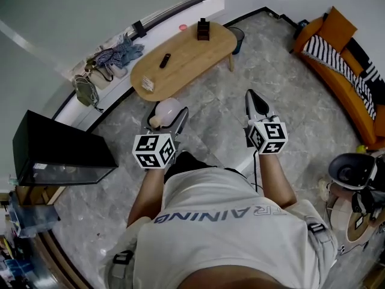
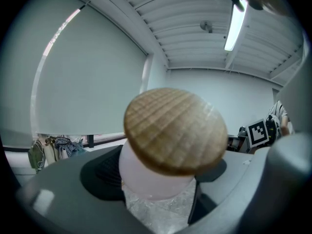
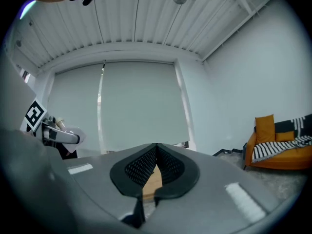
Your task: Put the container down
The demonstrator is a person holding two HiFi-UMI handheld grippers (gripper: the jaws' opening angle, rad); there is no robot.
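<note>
The left claw is clamped on the pale pink container, whose round wooden lid faces that claw's camera. The container hangs in the air over the grey floor, just short of the near edge of the oval wooden table. The right claw, also on the near side of the table, has its jaws pressed together with nothing between them.

I'm holding the container in the left hand-held gripper over the floor, near the table's long edge.
</note>
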